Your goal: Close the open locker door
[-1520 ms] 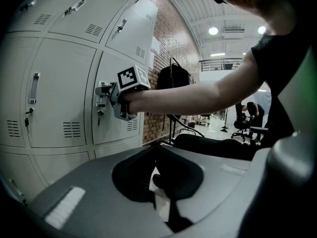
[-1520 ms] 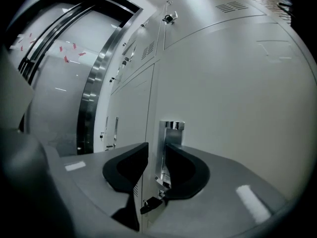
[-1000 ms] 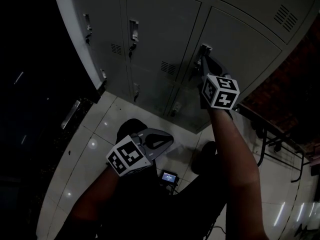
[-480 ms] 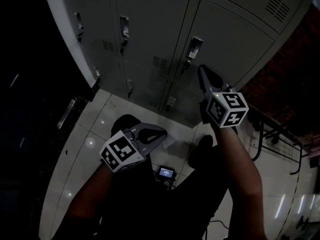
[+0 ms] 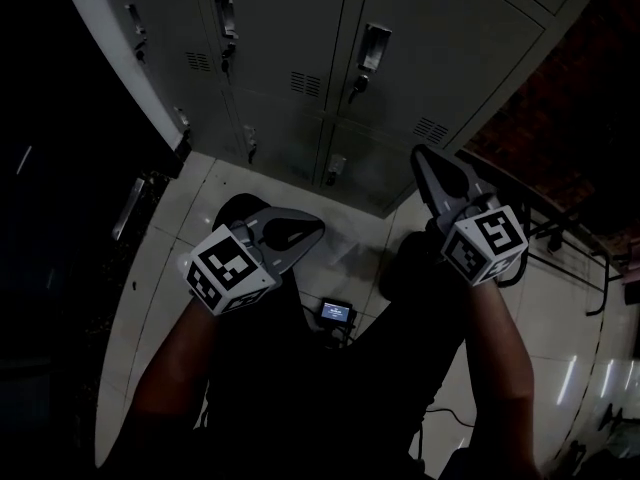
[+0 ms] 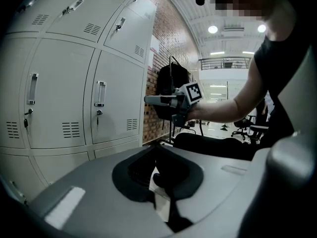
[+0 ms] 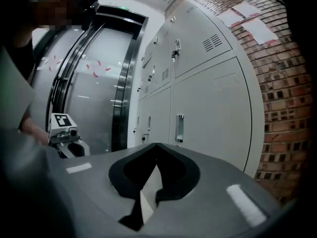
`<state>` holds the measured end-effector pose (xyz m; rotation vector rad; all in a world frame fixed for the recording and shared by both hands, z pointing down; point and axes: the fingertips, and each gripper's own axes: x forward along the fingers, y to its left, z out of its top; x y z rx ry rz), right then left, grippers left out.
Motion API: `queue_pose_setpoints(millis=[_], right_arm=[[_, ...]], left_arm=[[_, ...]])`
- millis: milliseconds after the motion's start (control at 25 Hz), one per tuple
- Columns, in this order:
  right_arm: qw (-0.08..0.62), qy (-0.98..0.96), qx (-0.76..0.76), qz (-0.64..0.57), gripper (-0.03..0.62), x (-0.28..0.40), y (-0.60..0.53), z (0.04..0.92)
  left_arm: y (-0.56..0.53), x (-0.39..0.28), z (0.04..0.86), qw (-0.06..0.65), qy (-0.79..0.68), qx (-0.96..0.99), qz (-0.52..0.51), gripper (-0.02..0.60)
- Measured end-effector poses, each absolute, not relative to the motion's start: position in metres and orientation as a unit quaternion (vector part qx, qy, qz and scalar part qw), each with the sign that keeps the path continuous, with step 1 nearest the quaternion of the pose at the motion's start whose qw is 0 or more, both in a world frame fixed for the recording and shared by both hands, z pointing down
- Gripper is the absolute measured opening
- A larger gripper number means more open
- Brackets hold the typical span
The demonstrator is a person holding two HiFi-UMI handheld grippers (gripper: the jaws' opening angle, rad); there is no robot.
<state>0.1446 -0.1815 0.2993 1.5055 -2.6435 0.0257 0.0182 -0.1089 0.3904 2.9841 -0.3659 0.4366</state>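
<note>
The grey lockers (image 5: 300, 38) fill the top of the head view, and every door I can see lies flush with its frame. The door with the upright handle (image 5: 372, 48) is the one nearest my right gripper (image 5: 420, 154), which hangs shut and empty well below and to the right of that handle, touching nothing. My left gripper (image 5: 316, 227) is lower, over the person's lap, also shut with nothing in it. In the right gripper view the closed jaws (image 7: 157, 146) point along the locker row (image 7: 208, 108). In the left gripper view the closed jaws (image 6: 157, 146) face the lockers (image 6: 64, 103).
White floor tiles (image 5: 180, 238) run below the lockers. A small device with a lit screen (image 5: 337, 314) lies on the floor between the person's legs. A brick wall (image 7: 282, 98) ends the row at the right, with a metal rack and a black backpack (image 6: 171, 83) beside it.
My right gripper has drawn back from the locker handle, down and to the right, away from the door. The left gripper has barely shifted. The head view has tilted downward.
</note>
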Motion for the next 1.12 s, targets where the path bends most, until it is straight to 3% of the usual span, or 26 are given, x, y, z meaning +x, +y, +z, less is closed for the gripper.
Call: queue_pose_setpoints(millis=[200, 1120], right_arm=[[0.08, -0.878, 0.472, 0.01, 0.003, 0.143, -0.141, 0.324], [0.077, -0.889, 0.449, 0.044, 0.002, 0.143, -0.083, 0.364]], left_arm=[[-0.108, 0.018, 0.391, 0.052, -0.121, 0.981, 0.144, 0.012], [-0.109, 0.018, 0.392, 0.051, -0.122, 0.98, 0.148, 0.012]])
